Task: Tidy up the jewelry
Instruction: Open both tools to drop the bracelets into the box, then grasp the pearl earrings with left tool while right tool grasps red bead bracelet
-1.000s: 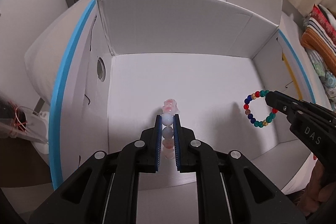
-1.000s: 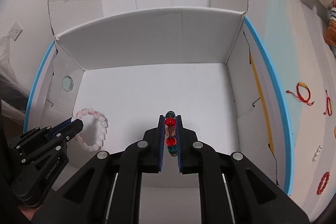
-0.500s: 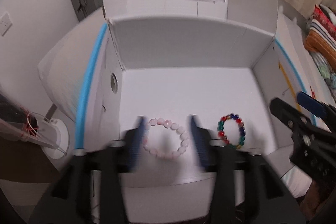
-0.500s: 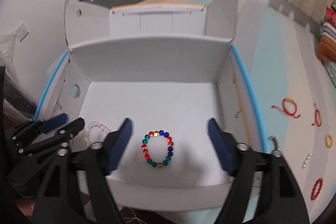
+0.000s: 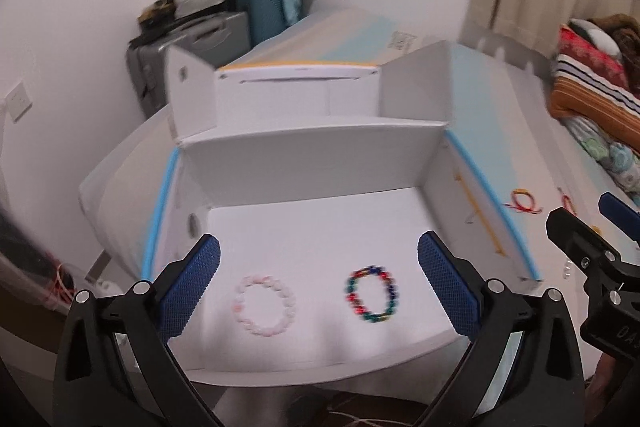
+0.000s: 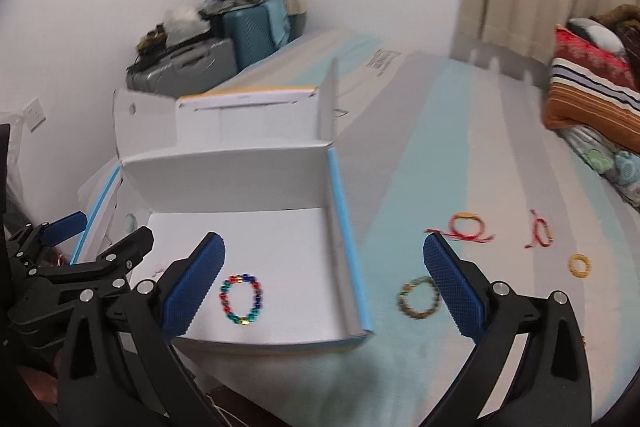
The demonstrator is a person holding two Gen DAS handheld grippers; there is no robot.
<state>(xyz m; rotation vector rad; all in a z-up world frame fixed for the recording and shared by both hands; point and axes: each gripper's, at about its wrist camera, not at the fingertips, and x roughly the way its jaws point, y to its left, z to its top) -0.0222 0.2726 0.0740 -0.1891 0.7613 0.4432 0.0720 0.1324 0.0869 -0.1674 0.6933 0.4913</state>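
An open white box (image 5: pixel 312 155) sits on the bed. On its floor lie a pink bead bracelet (image 5: pixel 264 305) and, to its right, a multicolour bead bracelet (image 5: pixel 372 295). My left gripper (image 5: pixel 318 247) hovers above and short of them, its jaws opening wide with nothing between the pads. In the right wrist view the multicolour bracelet (image 6: pixel 241 299) lies by the box's right wall (image 6: pixel 340 227). My right gripper (image 6: pixel 323 243) hangs over that wall, jaws opening, holding nothing. Each gripper shows at the edge of the other's view: the right gripper (image 5: pixel 586 213), the left gripper (image 6: pixel 110 230).
On the striped bed cover right of the box lie a brownish bead bracelet (image 6: pixel 419 298), two red cord bracelets (image 6: pixel 464 227) (image 6: pixel 541 231) and a yellow ring (image 6: pixel 580 265). Folded striped cloth (image 6: pixel 592 99) lies at the far right. Suitcases (image 6: pixel 208 59) stand against the back wall.
Both grippers went from shut on their bracelets to wide open. The bracelets now lie flat on the box floor. Both grippers have risen and drawn back from the box.
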